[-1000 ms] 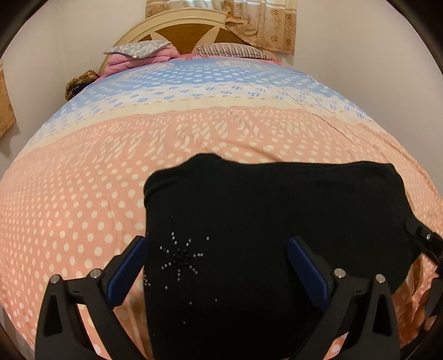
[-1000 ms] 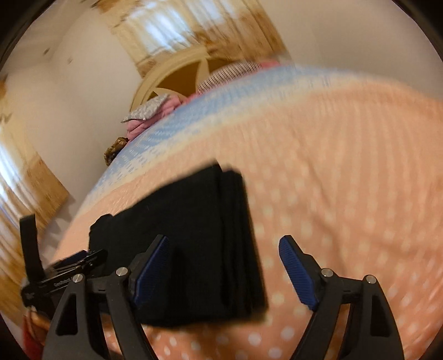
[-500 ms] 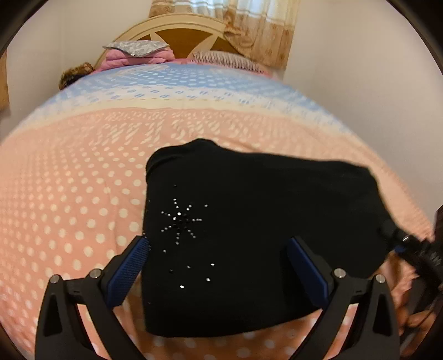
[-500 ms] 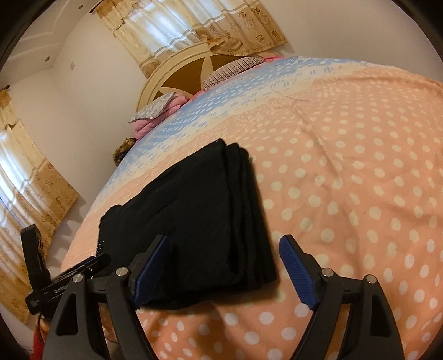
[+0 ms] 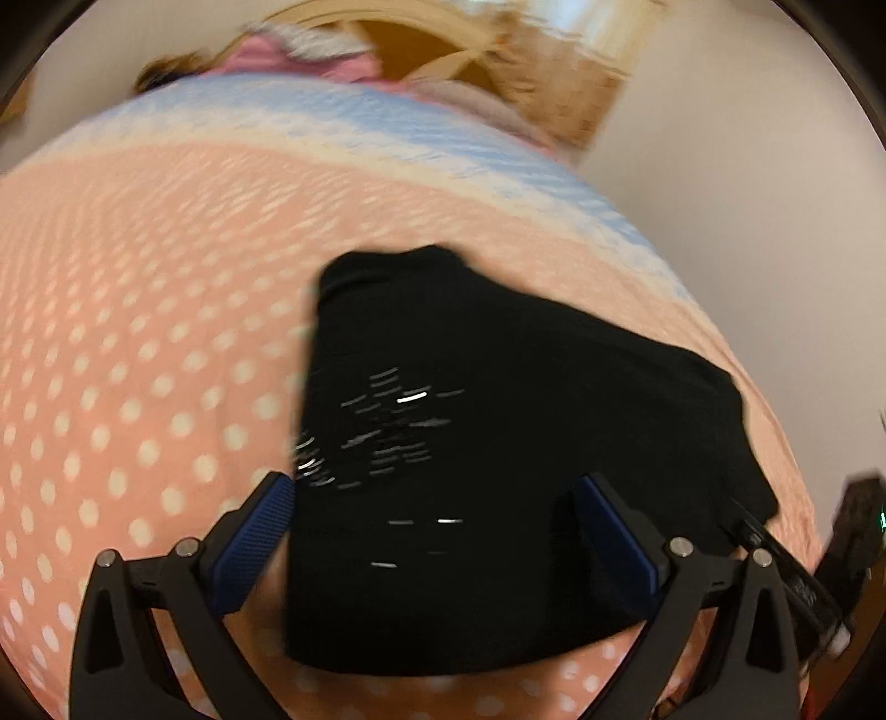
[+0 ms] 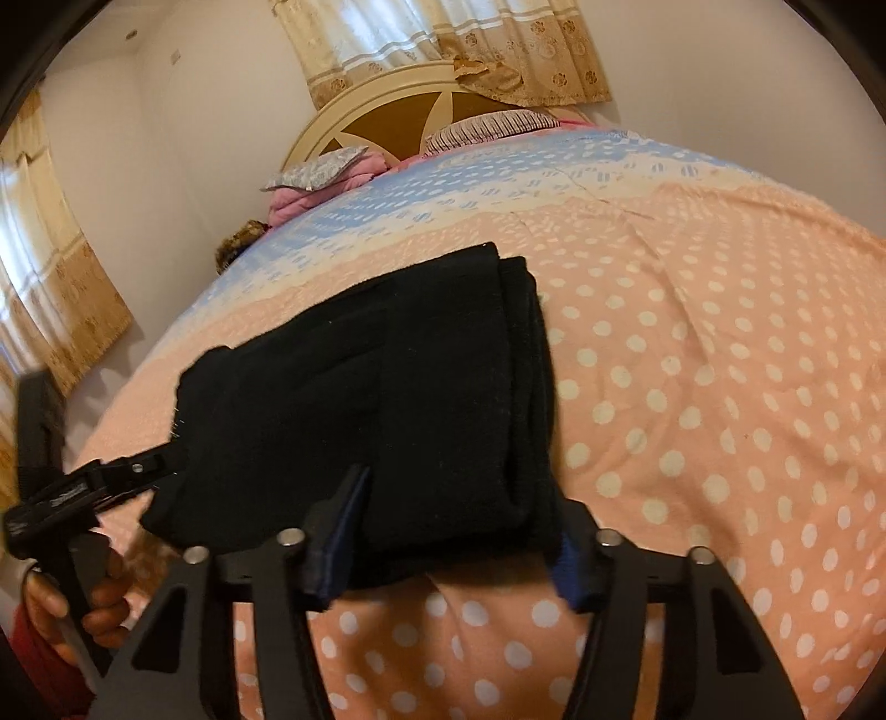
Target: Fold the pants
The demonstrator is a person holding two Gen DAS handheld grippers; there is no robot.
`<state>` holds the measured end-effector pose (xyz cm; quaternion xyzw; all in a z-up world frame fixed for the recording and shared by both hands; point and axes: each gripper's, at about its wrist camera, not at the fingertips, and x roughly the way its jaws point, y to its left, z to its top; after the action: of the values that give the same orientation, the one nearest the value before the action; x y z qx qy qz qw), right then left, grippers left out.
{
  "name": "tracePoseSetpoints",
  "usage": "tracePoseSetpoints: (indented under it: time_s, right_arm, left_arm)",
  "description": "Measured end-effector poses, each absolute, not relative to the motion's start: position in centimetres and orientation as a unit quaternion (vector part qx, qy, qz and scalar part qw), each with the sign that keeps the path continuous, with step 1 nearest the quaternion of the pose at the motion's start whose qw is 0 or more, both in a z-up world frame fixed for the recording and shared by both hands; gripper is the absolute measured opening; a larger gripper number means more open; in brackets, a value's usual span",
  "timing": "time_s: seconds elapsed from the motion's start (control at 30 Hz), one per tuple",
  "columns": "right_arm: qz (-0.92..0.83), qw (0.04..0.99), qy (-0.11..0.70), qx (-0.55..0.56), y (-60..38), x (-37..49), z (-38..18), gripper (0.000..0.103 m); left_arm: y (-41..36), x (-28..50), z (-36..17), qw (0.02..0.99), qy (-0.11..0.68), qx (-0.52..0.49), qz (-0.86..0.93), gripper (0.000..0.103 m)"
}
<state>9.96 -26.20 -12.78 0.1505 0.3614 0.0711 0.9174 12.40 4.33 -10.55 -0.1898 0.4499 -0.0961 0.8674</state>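
Note:
The black pants (image 5: 498, 454) lie folded into a thick rectangle on the polka-dot bedspread, a rhinestone star (image 5: 387, 426) on top. My left gripper (image 5: 437, 531) is open, its blue pads to either side of the near left part of the stack. In the right wrist view the pants (image 6: 387, 399) show stacked layers at their right edge. My right gripper (image 6: 459, 543) has its jaws narrowed around the near right corner of the stack; whether it pinches the cloth I cannot tell. The left gripper also shows at the left of the right wrist view (image 6: 133, 471).
The bed (image 6: 720, 360) is covered in a pink dotted spread with a blue band toward the headboard (image 6: 398, 111). Pillows (image 6: 326, 177) lie at the head. Curtains (image 6: 443, 44) hang behind, walls on both sides.
My right gripper moved in onto the near right corner of the pants and its jaws narrowed. My left gripper swung left and tilted; its view is blurred.

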Motion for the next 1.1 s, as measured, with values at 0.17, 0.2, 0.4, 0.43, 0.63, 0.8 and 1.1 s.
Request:
tracePoseSetpoints:
  time_s: [0.17,0.2,0.4,0.43,0.63,0.8,1.1]
  right_arm:
    - [0.069,0.920,0.365,0.125,-25.3,9.9,-12.5,0.045]
    - [0.070,0.920,0.367,0.122,-25.1,9.9,-12.4,0.043]
    - [0.092,0.919,0.361,0.131,-24.8,9.8,-10.6,0.034]
    - [0.097,0.922,0.354,0.122,-24.4,9.7,-9.9,0.033]
    - [0.130,0.938,0.307,0.095,-22.4,9.0,-5.3,0.030]
    - [0.160,0.941,0.284,0.085,-20.8,9.6,-2.7,0.030]
    - [0.267,0.923,0.257,0.108,-14.6,15.2,-0.6,0.029]
  left_arm:
    - [3.2,12.0,-10.3,0.870,0.451,-0.168,-0.108,0.086]
    - [3.2,11.9,-10.3,0.870,0.450,-0.170,-0.107,0.083]
    - [5.4,11.9,-9.4,0.872,0.436,-0.199,-0.102,0.028]
    - [5.6,12.1,-8.9,0.872,0.432,-0.204,-0.111,0.022]
    - [4.9,11.8,-6.7,0.882,0.416,-0.182,-0.123,0.021]
    - [6.4,12.5,-4.7,0.895,0.390,-0.184,-0.117,0.021]
    - [15.1,13.0,-0.2,0.934,0.308,-0.181,-0.015,0.021]
